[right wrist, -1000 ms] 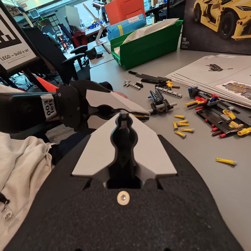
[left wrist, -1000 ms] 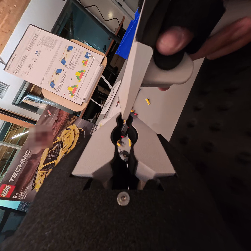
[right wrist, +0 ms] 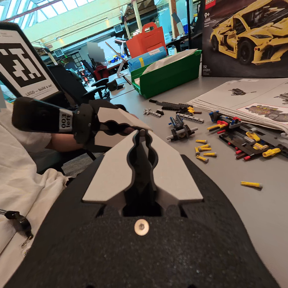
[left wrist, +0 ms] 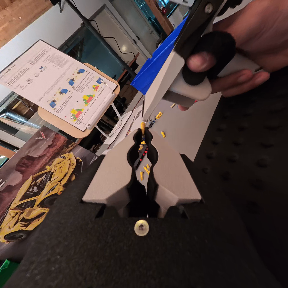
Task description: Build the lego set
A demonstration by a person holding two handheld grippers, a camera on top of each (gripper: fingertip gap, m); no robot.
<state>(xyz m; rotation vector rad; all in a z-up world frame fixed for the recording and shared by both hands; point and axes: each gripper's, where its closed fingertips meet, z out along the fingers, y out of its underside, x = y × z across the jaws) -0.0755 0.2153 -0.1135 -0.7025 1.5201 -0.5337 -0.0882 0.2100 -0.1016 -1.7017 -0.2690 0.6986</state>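
My left gripper (left wrist: 142,130) is shut on a small yellow pin (left wrist: 142,126) with a grey end, held in the air above the grey table (right wrist: 218,202). My right gripper (right wrist: 141,132) meets it tip to tip and is closed on the pin's grey end (right wrist: 142,133). In the right wrist view the left gripper (right wrist: 148,128) comes in from the left. In the left wrist view the right gripper (left wrist: 144,119) comes down from the upper right. A black frame assembly (right wrist: 243,145) with red and yellow parts lies on the table to the right.
A small gear assembly (right wrist: 181,130), several loose yellow pins (right wrist: 204,149), one farther pin (right wrist: 250,184) and grey beams (right wrist: 171,105) lie on the table. Behind are an open booklet (right wrist: 233,99), a green bin (right wrist: 168,76) and the set's box (right wrist: 249,39). An instruction sheet (left wrist: 62,87) stands at left. My left and right fingertips are right by each other.
Both grippers have risen and tilted. The right gripper's tips have closed onto the grey end of the pin that the left gripper holds.
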